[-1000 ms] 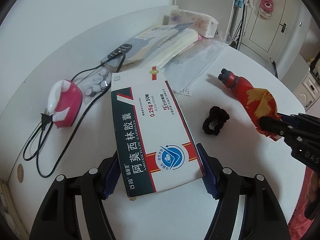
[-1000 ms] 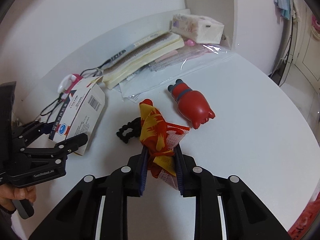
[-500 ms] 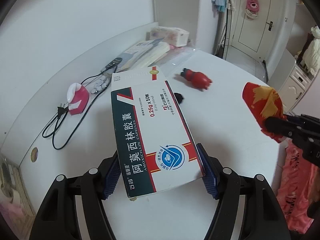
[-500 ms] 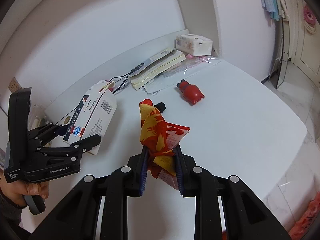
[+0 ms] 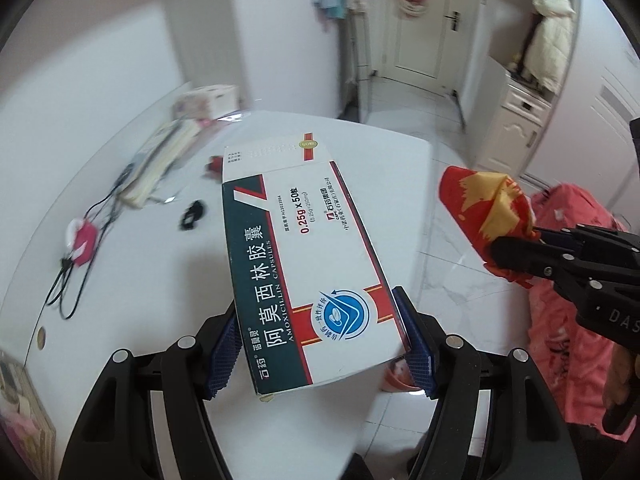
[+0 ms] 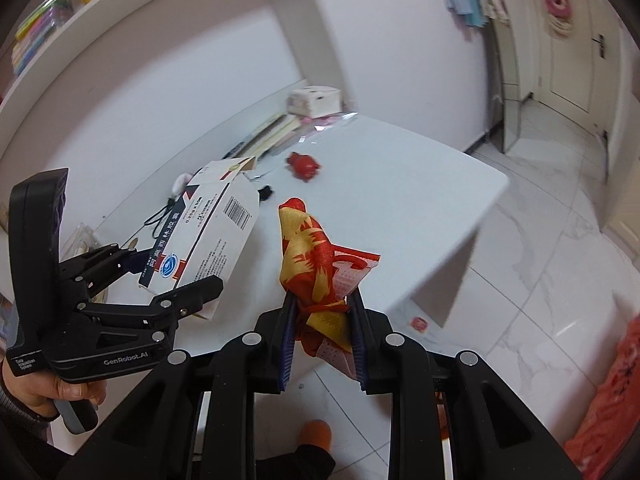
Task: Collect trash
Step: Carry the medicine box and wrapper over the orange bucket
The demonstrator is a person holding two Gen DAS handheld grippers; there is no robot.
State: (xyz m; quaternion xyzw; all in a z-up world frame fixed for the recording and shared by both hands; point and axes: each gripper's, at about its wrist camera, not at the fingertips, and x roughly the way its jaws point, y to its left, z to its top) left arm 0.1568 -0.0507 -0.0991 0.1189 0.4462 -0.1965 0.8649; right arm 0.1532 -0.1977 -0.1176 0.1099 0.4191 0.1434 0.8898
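Left gripper (image 5: 320,344) clamps the white-and-green cardboard medicine box (image 5: 304,272); right gripper (image 6: 322,336) pinches the crumpled red-and-yellow wrapper (image 6: 312,256). Both lifted, neither binned; no bin visible, red toy (image 6: 304,165) at twelve o'clock.

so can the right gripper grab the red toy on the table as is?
Probably not. The right gripper is shut on the red and yellow wrapper, so its jaws are full, and the red toy lies far back on the table.
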